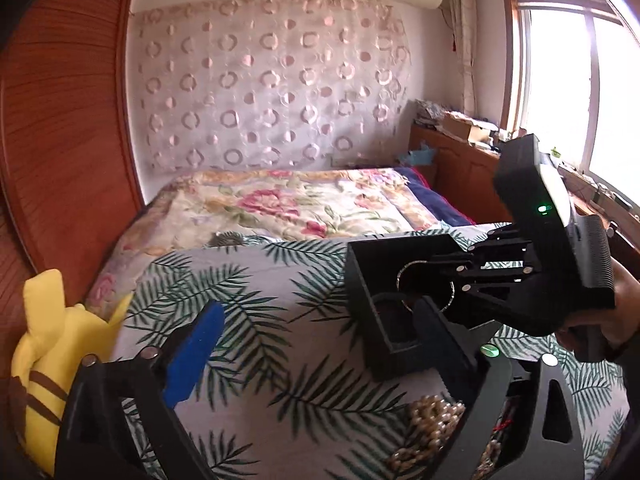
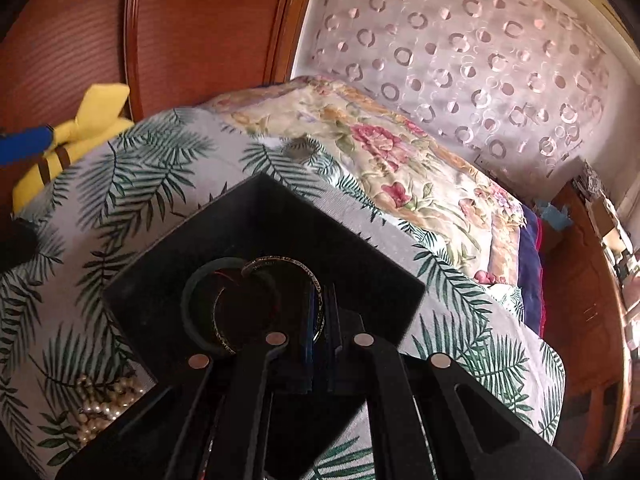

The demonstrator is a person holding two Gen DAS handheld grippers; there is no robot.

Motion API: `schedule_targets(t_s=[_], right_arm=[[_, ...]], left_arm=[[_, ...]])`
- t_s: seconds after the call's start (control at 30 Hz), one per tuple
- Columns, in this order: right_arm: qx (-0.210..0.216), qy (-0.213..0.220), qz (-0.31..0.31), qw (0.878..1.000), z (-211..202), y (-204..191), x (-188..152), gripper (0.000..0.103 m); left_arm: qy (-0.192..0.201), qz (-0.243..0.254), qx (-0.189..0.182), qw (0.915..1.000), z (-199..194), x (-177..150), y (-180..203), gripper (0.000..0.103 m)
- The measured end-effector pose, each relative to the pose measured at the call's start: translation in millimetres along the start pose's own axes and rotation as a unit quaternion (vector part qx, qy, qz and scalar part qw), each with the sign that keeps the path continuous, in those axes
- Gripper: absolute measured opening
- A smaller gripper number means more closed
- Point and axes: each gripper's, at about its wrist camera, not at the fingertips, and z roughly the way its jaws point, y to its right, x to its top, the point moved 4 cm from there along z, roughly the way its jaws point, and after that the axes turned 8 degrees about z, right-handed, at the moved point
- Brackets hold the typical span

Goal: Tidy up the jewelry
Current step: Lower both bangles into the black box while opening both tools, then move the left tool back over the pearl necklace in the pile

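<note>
While the right gripper (image 2: 320, 320) reaches down into the black box (image 2: 260, 232), its blue pads are pressed together on a thin bangle (image 2: 318, 300), held edge-on over the box's inside. A dark ring insert (image 2: 200, 292) lies in the box beside it. The left gripper (image 1: 320, 328) is spread wide; one blue pad (image 1: 196, 352) hangs over the cloth, the other sits at the box's near wall, nothing held. The box rests on a palm-leaf cloth (image 1: 260, 280). Pearls (image 1: 436, 420) lie heaped near the box. A floral bed (image 1: 280, 200), a yellow plush (image 1: 60, 340) and a window (image 1: 580, 92) are in view.
</note>
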Motion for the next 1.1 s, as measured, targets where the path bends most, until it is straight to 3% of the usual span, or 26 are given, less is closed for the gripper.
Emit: schedule_targets(t_s=[0.27,0.5,0.57,0.63,0.8,1.1], right_arm=[[-0.005,-0.009,-0.012,1.000,6.0,-3.9,-0.4,0.006],[0.012,0.029,0.011,0.999,-26.4,2.2,-4.9,0.007],[0.023,0.048,0.020,0.998,-45.4,3.3,-14.8,0.017],[0.035,0.065,0.029,0.997,-65.1,2.7,-30.7,0.038],[0.063,0.080,0.078,0.992,-98.4,10.6,-78.8,0.043],[0.072,0.050,0.142,0.986,-106.4,17.5,-156.8,0.044]], left_arm=[[-0.024,0.002,-0.012,0.9996,-5.5,-28.4,-2.4,0.096],[-0.039,0.003,-0.039,0.9985,-15.2,-46.3,5.7,0.096],[-0.044,0.006,-0.048,0.9978,-18.6,-51.5,12.0,0.096],[-0.047,0.010,-0.056,0.9973,-21.8,-54.4,18.1,0.096],[-0.053,0.017,-0.077,0.9955,-26.3,-61.4,33.5,0.096],[-0.076,0.031,-0.118,0.9896,-19.3,-64.5,61.9,0.068]])
